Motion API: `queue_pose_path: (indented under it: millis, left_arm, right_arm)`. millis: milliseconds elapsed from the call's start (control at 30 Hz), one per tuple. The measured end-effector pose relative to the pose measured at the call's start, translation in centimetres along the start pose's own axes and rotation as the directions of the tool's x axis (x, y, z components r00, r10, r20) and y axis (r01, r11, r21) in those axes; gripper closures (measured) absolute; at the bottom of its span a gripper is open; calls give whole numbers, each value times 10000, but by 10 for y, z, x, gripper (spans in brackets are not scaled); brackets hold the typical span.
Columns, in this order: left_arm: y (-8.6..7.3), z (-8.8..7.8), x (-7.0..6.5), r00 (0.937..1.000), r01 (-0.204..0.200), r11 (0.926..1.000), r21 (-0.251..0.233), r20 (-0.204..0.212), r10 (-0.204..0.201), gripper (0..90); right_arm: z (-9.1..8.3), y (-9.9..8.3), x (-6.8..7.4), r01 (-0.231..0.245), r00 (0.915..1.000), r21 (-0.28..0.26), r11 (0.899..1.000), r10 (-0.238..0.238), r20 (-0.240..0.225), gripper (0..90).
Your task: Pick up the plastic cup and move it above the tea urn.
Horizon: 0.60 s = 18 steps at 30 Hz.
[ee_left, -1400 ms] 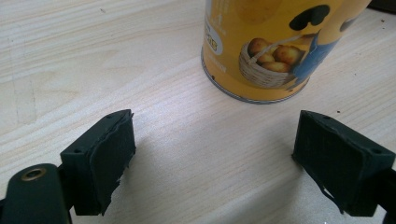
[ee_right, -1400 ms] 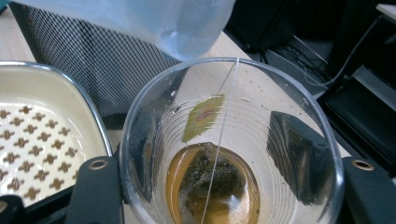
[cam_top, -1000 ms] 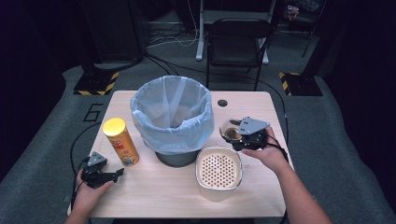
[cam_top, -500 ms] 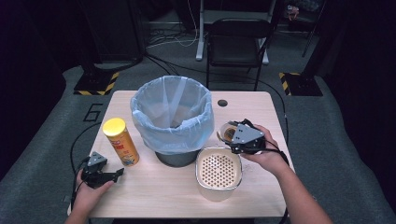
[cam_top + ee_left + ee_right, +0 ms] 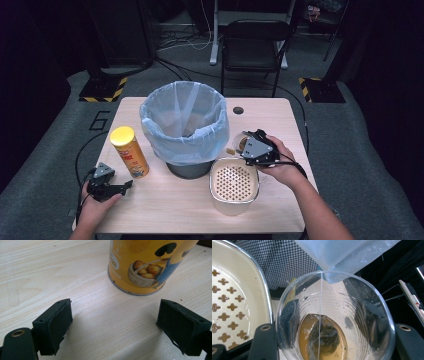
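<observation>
Right tongs [image 5: 329,345] clench a clear cup [image 5: 334,315] holding a teabag [image 5: 323,336]; left tongs [image 5: 113,325] rest released beside the yellow can [image 5: 147,265].

A light wooden table [image 5: 280,120] with a pale grain stands in a dim room, lit from above so that its top is bright while everything around it falls into shadow. In its far edge sits a small dark round cable hole [image 5: 238,110]. The floor [image 5: 350,150] is grey carpet, with a large "6" [image 5: 100,120] marked on it just left of the table. Beyond the table stands a black folding chair [image 5: 255,47] (empty, facing the table). Two black bases with yellow-and-black hazard stripes [image 5: 102,90] sit on the floor, one at each far side. Dark cables [image 5: 175,40] trail across the carpet behind the chair.
</observation>
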<state>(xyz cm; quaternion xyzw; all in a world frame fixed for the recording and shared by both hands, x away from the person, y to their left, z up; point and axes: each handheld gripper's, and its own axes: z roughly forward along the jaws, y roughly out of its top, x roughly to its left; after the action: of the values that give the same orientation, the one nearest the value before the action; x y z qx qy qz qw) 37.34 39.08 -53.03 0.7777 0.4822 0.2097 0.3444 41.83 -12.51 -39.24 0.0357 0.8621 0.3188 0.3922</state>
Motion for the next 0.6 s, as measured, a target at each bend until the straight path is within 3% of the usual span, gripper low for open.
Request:
queue_pose_path:
  millis: [467, 600]
  left_arm:
    - [0, 0, 0, 10000, 15, 10000, 23, 13, -15, 126]
    - [0, 0, 0, 10000, 15, 10000, 21, 12, -15, 126]
  right_arm:
    - [-4, 5, 9, 671, 9976, 194, 9976, -674, 167, 367]
    - [-8, 9, 12, 1304, 9908, 258, 9911, -1313, 337, 368]
